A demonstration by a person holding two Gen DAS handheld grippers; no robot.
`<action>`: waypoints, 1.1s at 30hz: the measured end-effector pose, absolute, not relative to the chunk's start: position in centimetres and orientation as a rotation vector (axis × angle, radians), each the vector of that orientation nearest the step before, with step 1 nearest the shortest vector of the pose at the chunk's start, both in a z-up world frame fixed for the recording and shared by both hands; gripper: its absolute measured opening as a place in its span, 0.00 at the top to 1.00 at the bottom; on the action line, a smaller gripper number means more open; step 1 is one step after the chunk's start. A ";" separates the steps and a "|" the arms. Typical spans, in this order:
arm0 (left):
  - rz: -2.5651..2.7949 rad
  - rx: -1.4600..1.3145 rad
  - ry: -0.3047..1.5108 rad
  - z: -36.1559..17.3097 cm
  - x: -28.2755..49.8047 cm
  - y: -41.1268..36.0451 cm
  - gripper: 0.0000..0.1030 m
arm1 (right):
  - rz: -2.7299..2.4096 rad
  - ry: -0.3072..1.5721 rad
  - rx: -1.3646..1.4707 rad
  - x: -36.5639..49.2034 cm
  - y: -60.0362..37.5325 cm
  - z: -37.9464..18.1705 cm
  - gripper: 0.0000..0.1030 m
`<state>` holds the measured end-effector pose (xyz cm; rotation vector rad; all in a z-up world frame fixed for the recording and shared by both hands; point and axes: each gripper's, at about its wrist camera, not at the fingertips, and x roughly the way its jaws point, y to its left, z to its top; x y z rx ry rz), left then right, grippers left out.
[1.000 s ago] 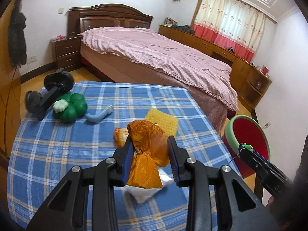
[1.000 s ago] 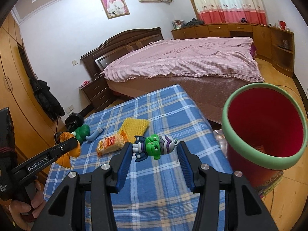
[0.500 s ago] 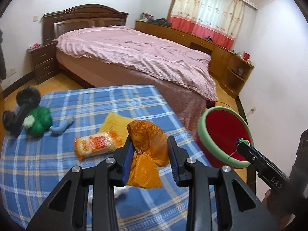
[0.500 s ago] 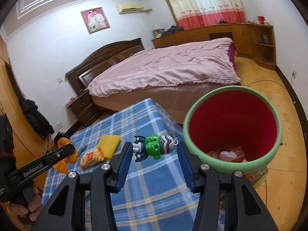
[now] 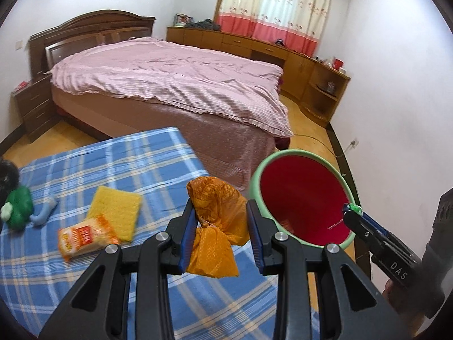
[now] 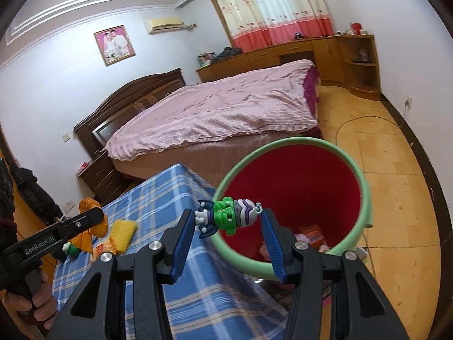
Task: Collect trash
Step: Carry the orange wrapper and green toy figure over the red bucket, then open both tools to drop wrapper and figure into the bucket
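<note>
A crumpled orange wrapper [image 5: 218, 226] is clamped in the left gripper [image 5: 221, 228] above the blue plaid table's [image 5: 119, 167] edge; the red bin [image 5: 303, 198] sits at two o'clock. The right gripper [image 6: 228, 225] pinches a green toy figure [image 6: 228, 216] over the bin's rim.

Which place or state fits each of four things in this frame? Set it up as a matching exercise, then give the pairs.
Things:
1. crumpled orange plastic bag
2. small green and purple toy figure
3. flat yellow sponge
4. red bucket with a green rim

Places or states:
A. standing on the floor beside the table, scraps at its bottom
B. clamped in the left hand-held gripper
C. lying on the blue checked tablecloth, partly under an orange snack packet
D. clamped in the right hand-held gripper

Pairs: 1-B, 2-D, 3-C, 4-A
</note>
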<state>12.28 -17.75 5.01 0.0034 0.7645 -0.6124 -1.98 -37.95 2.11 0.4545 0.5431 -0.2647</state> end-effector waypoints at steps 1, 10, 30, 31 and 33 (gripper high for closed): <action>-0.619 0.010 0.768 4.9 12.4 -18.3 0.67 | -0.275 0.543 0.461 -2.1 -38.4 1.9 0.50; -0.696 0.051 0.804 3.4 12.5 -23.4 0.67 | -0.330 0.577 0.515 -2.1 -41.7 -0.9 0.50; -0.769 0.096 0.895 -0.4 13.4 -29.0 0.66 | -0.358 0.609 0.603 -2.0 -45.5 -4.1 0.48; -0.770 0.095 0.896 -0.5 13.4 -29.1 0.66 | -0.355 0.607 0.606 -2.1 -45.5 -4.0 0.48; -0.774 0.098 0.900 -0.7 13.4 -29.3 0.66 | -0.354 0.601 0.611 -2.2 -45.5 -3.9 0.45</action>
